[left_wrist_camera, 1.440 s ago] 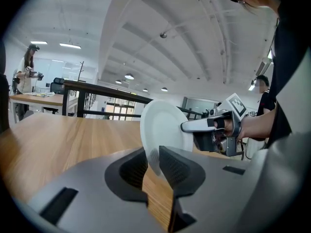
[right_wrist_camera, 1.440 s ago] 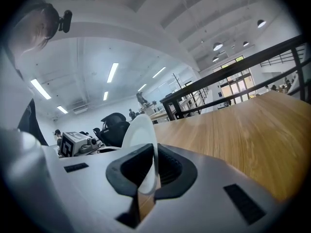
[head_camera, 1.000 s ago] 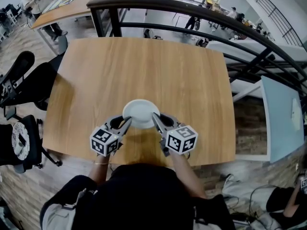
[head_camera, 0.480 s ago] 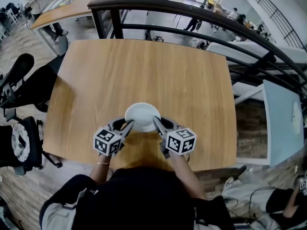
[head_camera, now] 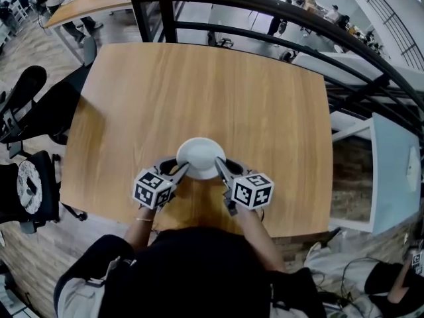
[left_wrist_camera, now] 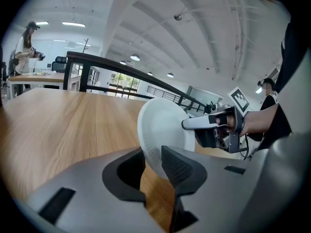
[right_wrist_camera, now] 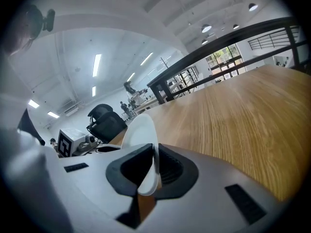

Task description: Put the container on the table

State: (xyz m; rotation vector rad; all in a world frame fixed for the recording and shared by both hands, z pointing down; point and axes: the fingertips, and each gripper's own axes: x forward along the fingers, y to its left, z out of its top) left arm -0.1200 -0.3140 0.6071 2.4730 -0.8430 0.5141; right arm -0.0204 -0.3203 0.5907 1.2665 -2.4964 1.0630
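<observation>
A white round container point(head_camera: 201, 156) sits low over the wooden table point(head_camera: 199, 71) near its front edge, between my two grippers. My left gripper point(head_camera: 183, 170) is at its left rim. In the left gripper view the rim point(left_wrist_camera: 163, 130) lies between the opening jaws of this gripper point(left_wrist_camera: 153, 155), with a strip of wood showing beside one pad. My right gripper point(head_camera: 218, 165) is shut on the right rim. The right gripper view shows the thin white wall point(right_wrist_camera: 141, 130) pinched between the pads of that gripper point(right_wrist_camera: 154, 166). Whether the container's base touches the table is hidden.
A black railing point(head_camera: 265, 12) runs along the table's far edge, with a lower floor behind it. Black office chairs point(head_camera: 26, 98) stand at the left, and a pale blue panel point(head_camera: 391, 171) at the right. The person's body fills the near side.
Both grippers and the container have come down closer to the table top. The left gripper's jaws have parted a little around the rim.
</observation>
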